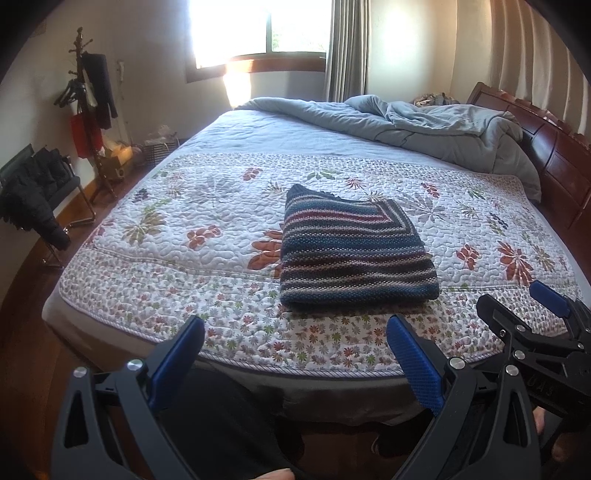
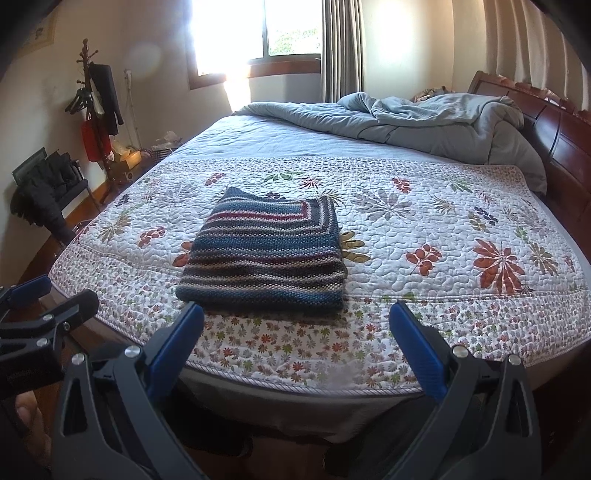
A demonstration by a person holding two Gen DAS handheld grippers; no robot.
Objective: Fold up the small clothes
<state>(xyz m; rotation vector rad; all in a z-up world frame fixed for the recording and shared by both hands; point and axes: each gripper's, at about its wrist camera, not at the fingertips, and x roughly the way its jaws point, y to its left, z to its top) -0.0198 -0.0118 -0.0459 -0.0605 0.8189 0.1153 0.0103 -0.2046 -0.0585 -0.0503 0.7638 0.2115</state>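
A striped knit garment [image 1: 352,251] in blue, red and grey lies folded into a thick rectangle on the floral quilt [image 1: 184,258], near the bed's front edge. It also shows in the right wrist view [image 2: 266,254]. My left gripper [image 1: 295,332] is open and empty, held off the front edge of the bed, apart from the garment. My right gripper [image 2: 297,317] is open and empty, just short of the garment's near edge. The right gripper also shows at the right in the left wrist view [image 1: 517,306].
A rumpled grey duvet [image 1: 424,125] lies at the back of the bed against the wooden headboard [image 1: 546,147]. A coat stand [image 1: 88,110] and a chair with dark clothes [image 1: 33,192] stand at the left wall. A window [image 1: 258,29] is behind the bed.
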